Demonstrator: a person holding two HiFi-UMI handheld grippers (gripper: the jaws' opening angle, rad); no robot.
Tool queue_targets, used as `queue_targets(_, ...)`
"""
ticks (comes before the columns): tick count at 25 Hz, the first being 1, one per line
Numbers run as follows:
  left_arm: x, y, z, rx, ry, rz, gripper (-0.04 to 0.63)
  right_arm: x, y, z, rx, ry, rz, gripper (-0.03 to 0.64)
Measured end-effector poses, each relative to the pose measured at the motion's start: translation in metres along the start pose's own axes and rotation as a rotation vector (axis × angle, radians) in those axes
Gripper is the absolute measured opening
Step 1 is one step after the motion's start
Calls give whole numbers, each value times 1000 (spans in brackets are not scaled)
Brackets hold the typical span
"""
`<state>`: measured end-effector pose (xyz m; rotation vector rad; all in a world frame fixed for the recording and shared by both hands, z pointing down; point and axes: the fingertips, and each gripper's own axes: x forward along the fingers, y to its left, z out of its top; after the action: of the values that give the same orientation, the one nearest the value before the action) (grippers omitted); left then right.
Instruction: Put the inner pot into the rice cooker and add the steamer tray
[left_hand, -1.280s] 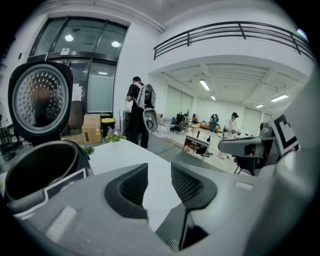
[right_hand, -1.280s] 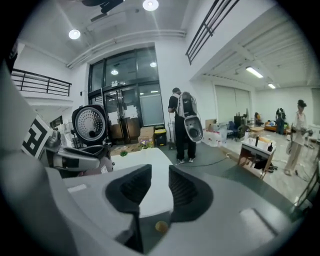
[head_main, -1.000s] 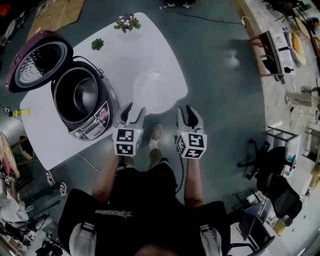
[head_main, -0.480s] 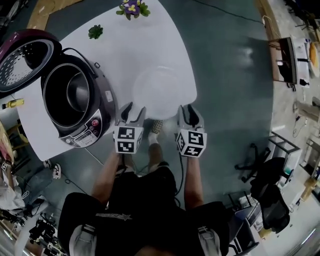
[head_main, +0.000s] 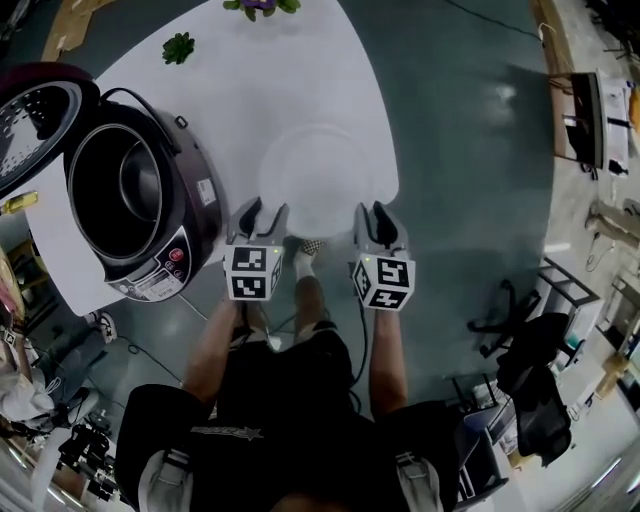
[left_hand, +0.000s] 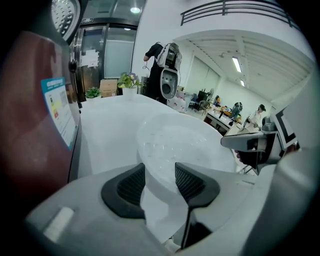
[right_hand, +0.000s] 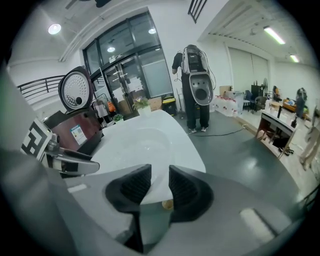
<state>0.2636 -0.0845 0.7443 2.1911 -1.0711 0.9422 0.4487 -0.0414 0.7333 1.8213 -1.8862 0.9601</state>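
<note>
The dark rice cooker (head_main: 195, 215) stands at the table's left with its lid (head_main: 40, 120) swung open and the inner pot (head_main: 115, 190) seated inside. The clear white steamer tray (head_main: 320, 180) lies on the white table (head_main: 250, 100) near its front edge. My left gripper (head_main: 258, 215) is at the tray's near left rim; its jaws have just been closing a little, and the rim (left_hand: 150, 165) shows in the gap, untouched. My right gripper (head_main: 380, 218) is at the tray's near right side. Its jaws have also just been closing, with only table edge and floor between them.
A potted flower (head_main: 262, 5) and a small green plant (head_main: 179, 47) sit at the table's far end. The cooker's wall (left_hand: 35, 125) is close on the left gripper's left. A person (right_hand: 195, 85) stands beyond the table. The person's shoe (head_main: 312, 246) shows under the table's edge.
Both grippers have come down to the table's front edge, beside the tray. The right jaws stand a little narrower than before.
</note>
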Motion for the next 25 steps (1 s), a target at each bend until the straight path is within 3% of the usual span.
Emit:
queue_targets(10,-10,-6,11,28,-27,11,189,-12,0,8,-9,-18,-2,112)
queue_targets(25,-86,-36,83,77,-215,46,188,-86,8,89,-85,-202,4,112)
